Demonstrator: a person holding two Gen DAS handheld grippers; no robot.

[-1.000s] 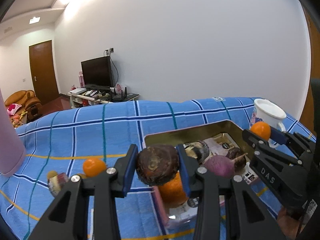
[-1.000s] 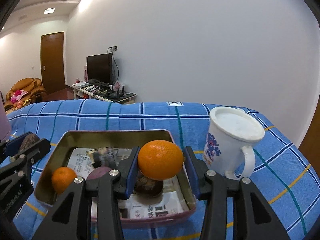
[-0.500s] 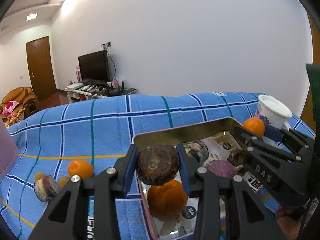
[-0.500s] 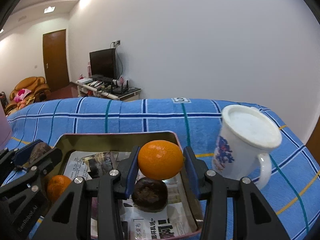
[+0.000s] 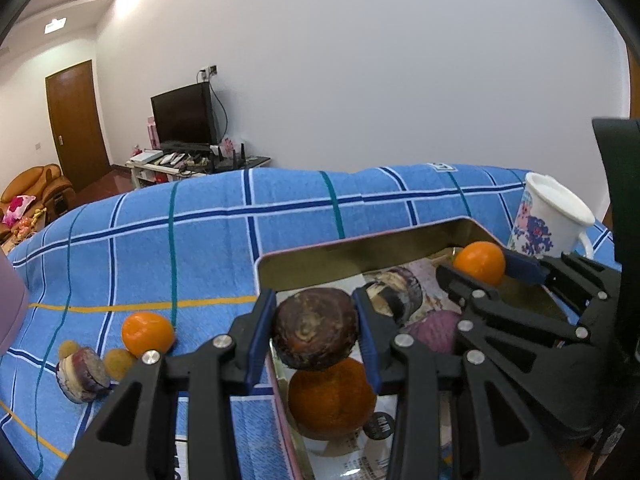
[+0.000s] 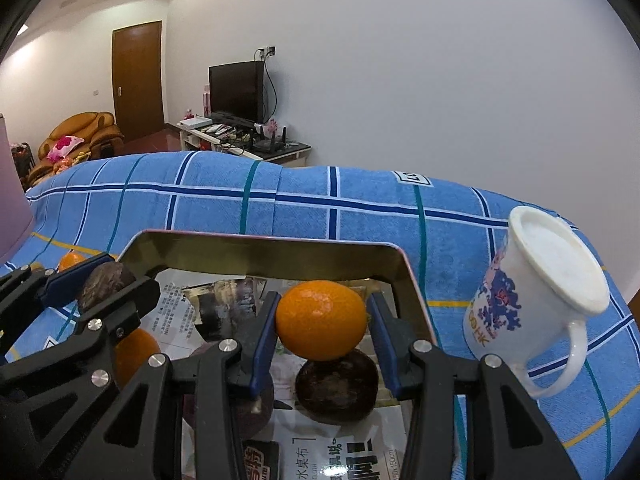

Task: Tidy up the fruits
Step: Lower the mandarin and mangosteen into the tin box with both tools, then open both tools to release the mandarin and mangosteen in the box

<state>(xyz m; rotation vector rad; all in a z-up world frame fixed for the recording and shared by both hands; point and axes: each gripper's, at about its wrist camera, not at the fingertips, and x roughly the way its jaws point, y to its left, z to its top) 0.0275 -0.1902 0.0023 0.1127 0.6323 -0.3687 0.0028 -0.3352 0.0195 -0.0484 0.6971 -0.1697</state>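
My left gripper (image 5: pixel 316 330) is shut on a dark brown passion fruit (image 5: pixel 315 328), held above the left side of the metal tin (image 5: pixel 360 254). My right gripper (image 6: pixel 322 326) is shut on an orange (image 6: pixel 321 326), held over the tin's right side (image 6: pixel 416 300). In the tin lie an orange (image 5: pixel 330 398), a purple fruit (image 5: pixel 436 330) and a dark fruit (image 6: pixel 337 386) on printed paper. The right gripper also shows in the left wrist view (image 5: pixel 480 268), and the left gripper in the right wrist view (image 6: pixel 100 286).
On the blue checked cloth (image 5: pixel 160 240) left of the tin lie an orange (image 5: pixel 147 333), a cut purple fruit (image 5: pixel 82 374) and small yellow fruits (image 5: pixel 118 362). A white mug (image 6: pixel 540 300) stands right of the tin. A pink object (image 5: pixel 10 316) is at the far left.
Both grippers have moved forward over the tin with their fruits still held. The tin and mug look closer and the loose fruits have shifted left in the left wrist view.
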